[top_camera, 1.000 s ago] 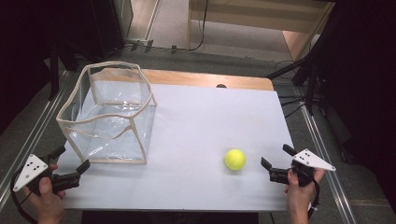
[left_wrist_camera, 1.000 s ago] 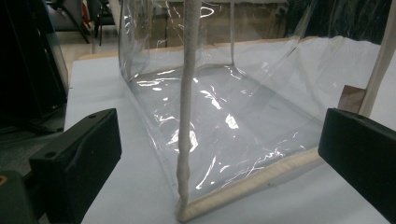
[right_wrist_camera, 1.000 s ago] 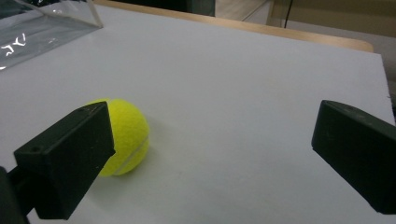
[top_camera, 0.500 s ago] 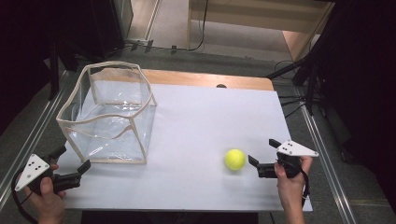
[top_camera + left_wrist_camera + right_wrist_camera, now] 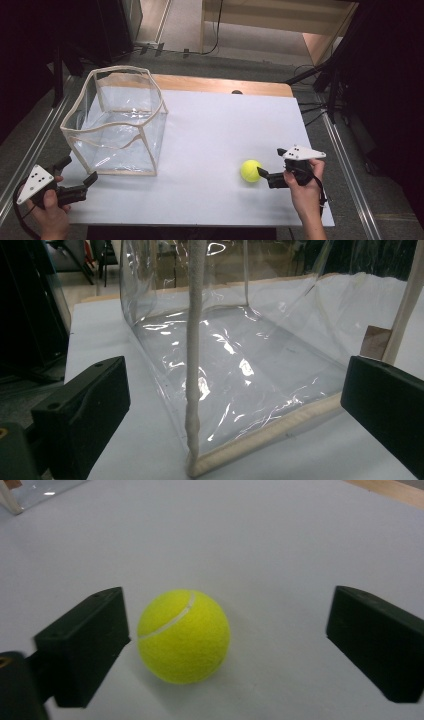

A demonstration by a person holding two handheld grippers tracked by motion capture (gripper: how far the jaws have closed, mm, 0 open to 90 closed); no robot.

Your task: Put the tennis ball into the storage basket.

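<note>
White table [image 5: 215, 125]: clear plastic box [image 5: 117, 122] at left, yellow tennis ball [image 5: 250, 170] near right.

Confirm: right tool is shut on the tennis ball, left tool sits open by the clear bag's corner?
Not quite. The right tool is open, not shut on the tennis ball: the right gripper view shows the ball between the jaws with a wide gap on one side. The left tool does sit open by the clear bag.

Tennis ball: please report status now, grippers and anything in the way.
Right gripper open, jaws just closing around tennis ball, no grip yet. Left gripper open beside clear bin. Nothing blocking.
</note>
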